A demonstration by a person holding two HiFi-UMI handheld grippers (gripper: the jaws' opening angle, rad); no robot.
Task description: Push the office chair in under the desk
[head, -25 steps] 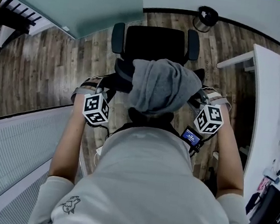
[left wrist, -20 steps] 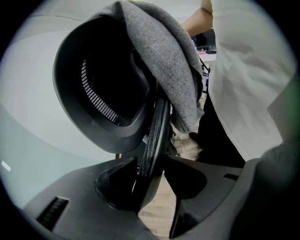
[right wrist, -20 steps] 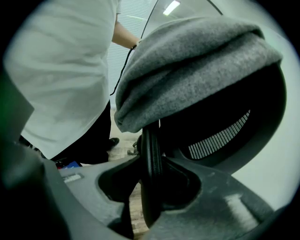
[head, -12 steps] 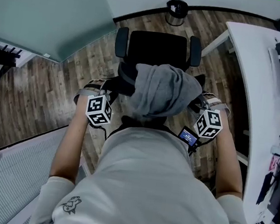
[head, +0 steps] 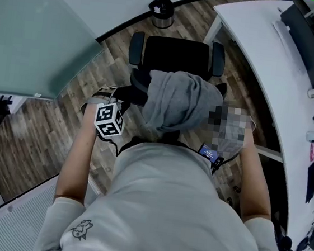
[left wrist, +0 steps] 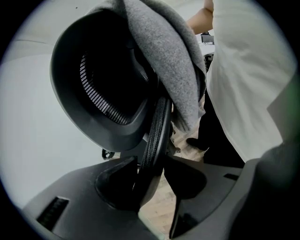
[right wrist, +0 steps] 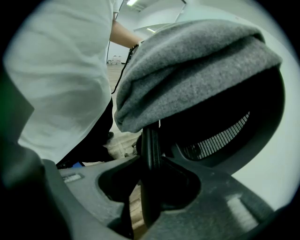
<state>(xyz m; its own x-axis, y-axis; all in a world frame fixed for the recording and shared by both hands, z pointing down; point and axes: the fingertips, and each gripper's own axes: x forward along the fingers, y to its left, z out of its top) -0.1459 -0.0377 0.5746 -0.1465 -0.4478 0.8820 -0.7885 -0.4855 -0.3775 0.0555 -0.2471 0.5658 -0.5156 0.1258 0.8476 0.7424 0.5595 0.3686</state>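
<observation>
The black office chair [head: 173, 56] stands upright on the wood floor [head: 110, 66], with two armrests and a grey cloth [head: 179, 99] draped over its backrest. It is just beside the white desk's [head: 256, 46] end corner, not under it.

A grey cloth [head: 179, 99] hides part of the office chair [head: 176, 54].
</observation>
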